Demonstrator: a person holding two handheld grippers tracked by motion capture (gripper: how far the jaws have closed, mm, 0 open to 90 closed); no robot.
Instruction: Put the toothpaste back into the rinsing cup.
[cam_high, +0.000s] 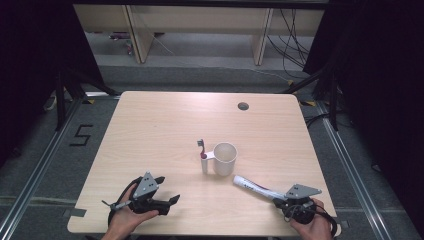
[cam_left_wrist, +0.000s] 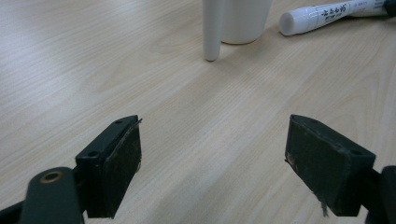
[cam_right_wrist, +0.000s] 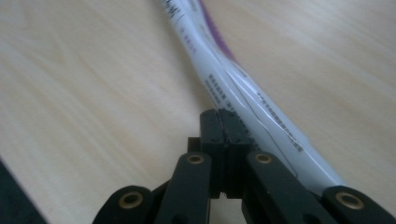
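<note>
Right gripper (cam_right_wrist: 223, 116) clenched, jaws pressed flat together with no gap between them. Toothpaste tube (cam_right_wrist: 243, 84) running along one side of those jaws and touching them; cannot tell whether its flat tail is actually pinched. Seen from the high view, tube (cam_high: 255, 187) low over the near right of the table (cam_high: 150, 130), capped end pointing at the cup (cam_high: 225, 159) and close to its base. Toothbrush (cam_high: 202, 150) upright just beside the cup, on the far side from the tube. Left gripper (cam_high: 167, 200) released, jaws wide apart, nothing between them, well apart at the near left.

Likely trouble: a thin, slick tube caught by its edge alone, prone to slide out or swivel. Also a capped end swung too far, knocking the cup and tipping the toothbrush.
</note>
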